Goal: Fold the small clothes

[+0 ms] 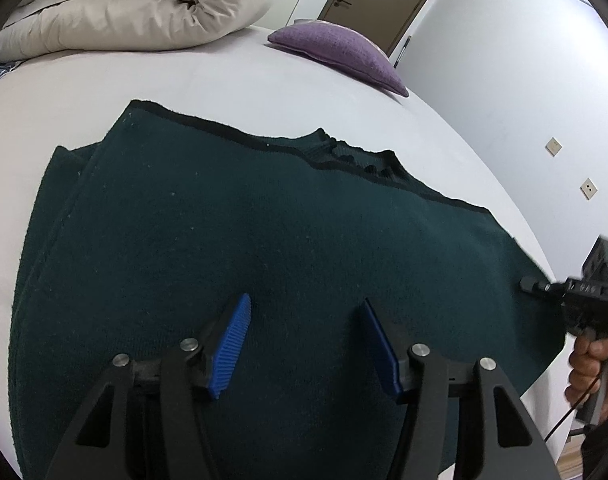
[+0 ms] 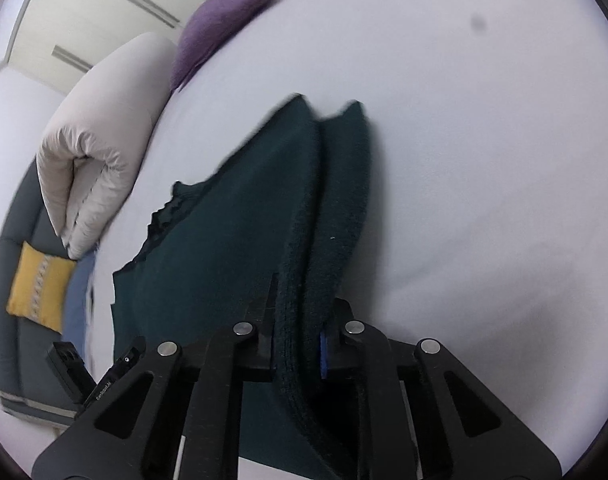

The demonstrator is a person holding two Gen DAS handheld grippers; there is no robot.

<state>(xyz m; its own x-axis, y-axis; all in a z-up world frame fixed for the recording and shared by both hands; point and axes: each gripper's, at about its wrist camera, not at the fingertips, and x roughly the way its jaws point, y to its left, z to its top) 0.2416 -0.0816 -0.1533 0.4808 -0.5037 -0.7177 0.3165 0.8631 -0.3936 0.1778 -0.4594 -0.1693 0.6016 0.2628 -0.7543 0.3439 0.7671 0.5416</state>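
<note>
A dark green knitted sweater [image 1: 231,220] lies folded on the white bed, collar at its far edge. My left gripper [image 1: 304,320] is open above the sweater's near part, blue pads apart, holding nothing. My right gripper [image 2: 299,320] is shut on a thick folded edge of the sweater [image 2: 239,216] and lifts it off the bed. In the left wrist view the right gripper's body [image 1: 584,300] shows at the sweater's right edge, with a hand below it.
A purple cushion [image 1: 340,52] lies at the far side of the white bed [image 1: 183,76]. A rolled beige duvet [image 1: 123,4] sits at the far left. A yellow cushion [image 2: 39,292] rests on a grey seat beyond the bed.
</note>
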